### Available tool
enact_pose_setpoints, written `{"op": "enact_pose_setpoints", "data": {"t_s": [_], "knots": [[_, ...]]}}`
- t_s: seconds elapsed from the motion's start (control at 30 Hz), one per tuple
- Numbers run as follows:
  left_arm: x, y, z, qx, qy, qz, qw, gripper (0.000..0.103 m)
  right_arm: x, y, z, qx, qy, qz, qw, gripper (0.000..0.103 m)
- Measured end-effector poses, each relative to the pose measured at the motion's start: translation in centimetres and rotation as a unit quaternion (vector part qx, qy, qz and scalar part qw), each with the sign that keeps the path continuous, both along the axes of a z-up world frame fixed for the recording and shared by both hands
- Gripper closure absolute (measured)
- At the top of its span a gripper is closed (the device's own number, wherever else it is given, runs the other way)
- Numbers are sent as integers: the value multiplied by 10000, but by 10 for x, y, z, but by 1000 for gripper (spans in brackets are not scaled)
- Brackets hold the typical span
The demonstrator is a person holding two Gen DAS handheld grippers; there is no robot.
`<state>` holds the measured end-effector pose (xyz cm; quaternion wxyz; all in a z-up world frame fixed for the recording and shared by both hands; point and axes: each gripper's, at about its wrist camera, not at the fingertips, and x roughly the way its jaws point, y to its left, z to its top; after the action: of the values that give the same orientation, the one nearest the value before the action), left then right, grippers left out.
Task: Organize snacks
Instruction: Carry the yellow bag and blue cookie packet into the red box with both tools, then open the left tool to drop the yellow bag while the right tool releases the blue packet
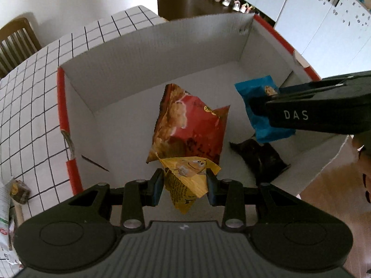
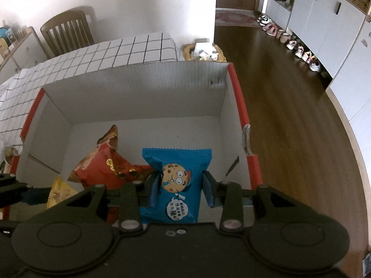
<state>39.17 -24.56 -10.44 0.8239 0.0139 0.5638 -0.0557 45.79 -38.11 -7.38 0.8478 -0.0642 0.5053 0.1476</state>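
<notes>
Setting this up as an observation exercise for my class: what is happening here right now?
A person with a two-finger gripper in each hand is sorting snacks into a white cardboard box with red edges. The left gripper is shut on a yellow snack packet, held over the box. The right gripper is shut on a blue cookie packet, also above the box. A red snack bag and a dark packet already lie on the box floor. The box sits on a grid-patterned tablecloth.
</notes>
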Motion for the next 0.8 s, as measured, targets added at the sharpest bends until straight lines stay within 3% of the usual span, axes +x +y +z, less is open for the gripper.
{"op": "enact_pose_setpoints", "data": {"t_s": [0.3,0.47,0.7,0.8], "knots": [[4,-1,-9,-60,175,70,9998,64,1,9,-9,-179,65,124,9997,64],[1,2,-7,-123,113,128,9998,50,0,8,-8,-119,62,87,9999,61],[-12,8,9,-376,-139,165,9991,44,-9,4,8,14,-64,105,9999,50],[-21,11,20,-476,-319,183,9982,37,-16,1,19,110,-141,130,9998,43]]}}
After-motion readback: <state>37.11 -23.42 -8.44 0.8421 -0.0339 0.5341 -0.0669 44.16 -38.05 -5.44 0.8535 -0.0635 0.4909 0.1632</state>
